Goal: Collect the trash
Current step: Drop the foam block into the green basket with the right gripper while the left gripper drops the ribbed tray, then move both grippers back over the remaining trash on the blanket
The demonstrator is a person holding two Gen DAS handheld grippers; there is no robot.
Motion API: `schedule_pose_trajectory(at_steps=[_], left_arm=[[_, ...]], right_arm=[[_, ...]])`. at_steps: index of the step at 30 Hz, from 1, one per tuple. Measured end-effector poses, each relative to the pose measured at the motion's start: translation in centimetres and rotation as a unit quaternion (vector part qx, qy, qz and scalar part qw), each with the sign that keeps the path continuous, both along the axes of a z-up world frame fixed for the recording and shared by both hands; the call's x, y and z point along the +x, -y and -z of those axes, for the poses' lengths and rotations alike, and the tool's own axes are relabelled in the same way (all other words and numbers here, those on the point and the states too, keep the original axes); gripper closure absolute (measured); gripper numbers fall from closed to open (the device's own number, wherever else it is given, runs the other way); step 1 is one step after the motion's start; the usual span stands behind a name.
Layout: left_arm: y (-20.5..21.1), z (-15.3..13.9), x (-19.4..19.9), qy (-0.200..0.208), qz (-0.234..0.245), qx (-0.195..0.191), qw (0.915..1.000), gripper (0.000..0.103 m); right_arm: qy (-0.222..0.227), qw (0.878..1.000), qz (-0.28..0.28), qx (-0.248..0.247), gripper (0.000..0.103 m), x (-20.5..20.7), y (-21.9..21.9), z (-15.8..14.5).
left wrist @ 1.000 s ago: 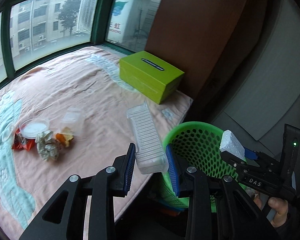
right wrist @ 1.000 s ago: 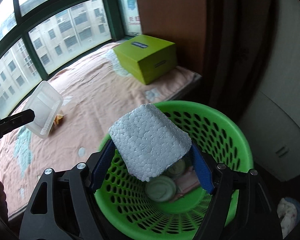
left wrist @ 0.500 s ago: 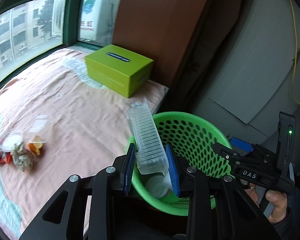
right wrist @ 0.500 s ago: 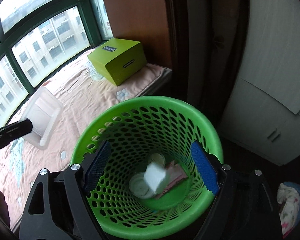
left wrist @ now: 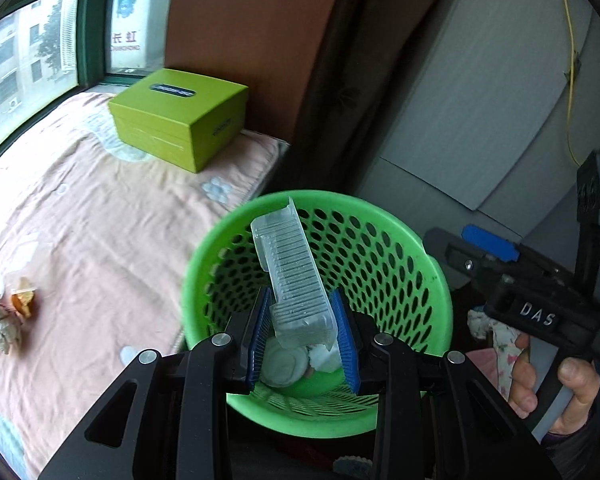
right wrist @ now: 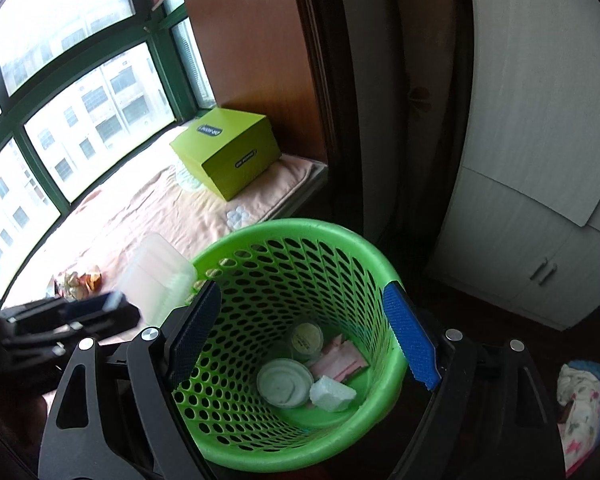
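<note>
At frame centre, the left gripper (left wrist: 300, 332) jaws clasp a ridged clear plastic tray (left wrist: 294, 276) above the perforated green basket (left wrist: 428, 276). The right gripper (right wrist: 300, 340) jaws gape, holding nothing.

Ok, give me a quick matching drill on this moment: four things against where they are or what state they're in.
Things:
1. clear plastic tray
2. foam chunk
3. green box
4. right claw

Places or states:
A. open, nothing in it
B. on the pink blanket by the window
C. lying at the basket's bottom
D. clamped in the left claw, over the green basket

Pairs: 1-D, 2-C, 3-B, 4-A
</note>
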State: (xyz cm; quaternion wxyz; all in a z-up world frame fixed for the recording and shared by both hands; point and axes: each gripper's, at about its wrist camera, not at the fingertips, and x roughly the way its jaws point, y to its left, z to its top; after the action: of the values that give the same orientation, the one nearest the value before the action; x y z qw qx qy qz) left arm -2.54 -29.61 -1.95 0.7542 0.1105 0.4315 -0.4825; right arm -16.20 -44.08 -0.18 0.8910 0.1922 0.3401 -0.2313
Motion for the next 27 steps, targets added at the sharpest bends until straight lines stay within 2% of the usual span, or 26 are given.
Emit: schedule_pose_trajectory(at_steps=[5, 9, 17, 22, 27], left_arm=[[1.0, 0.5, -0.9, 0.002, 0.017, 0.005, 0.9998, 0.072], [1.0, 0.7, -1.0, 0.003, 0.014, 0.003, 0.9999, 0.048], [-1.6, 0.5, 0.8, 0.010, -0.026, 0.003, 0.9996, 0.047], [-4.7, 0.3, 2.9, 0.019, -0.073, 0.010, 0.9971, 0.047], [-8.4, 0.0, 5.3, 0.029, -0.130, 0.016, 0.9910, 0.044]], right_arm=[[0.008, 1.000, -0.001, 0.003, 0.020, -0.2, 0.1, -0.2], [0.012, 1.000, -0.003, 0.008, 0.020, 0.0, 0.1, -0.3], [0.015, 1.000, -0.025, 0.011, 0.020, 1.2, -1.1, -0.5], [0.013, 0.999, -0.048, 0.013, 0.020, 2.9, -2.3, -0.6], [0.015, 0.997, -0.079, 0.015, 0.018, 5.1, -4.0, -0.7]])
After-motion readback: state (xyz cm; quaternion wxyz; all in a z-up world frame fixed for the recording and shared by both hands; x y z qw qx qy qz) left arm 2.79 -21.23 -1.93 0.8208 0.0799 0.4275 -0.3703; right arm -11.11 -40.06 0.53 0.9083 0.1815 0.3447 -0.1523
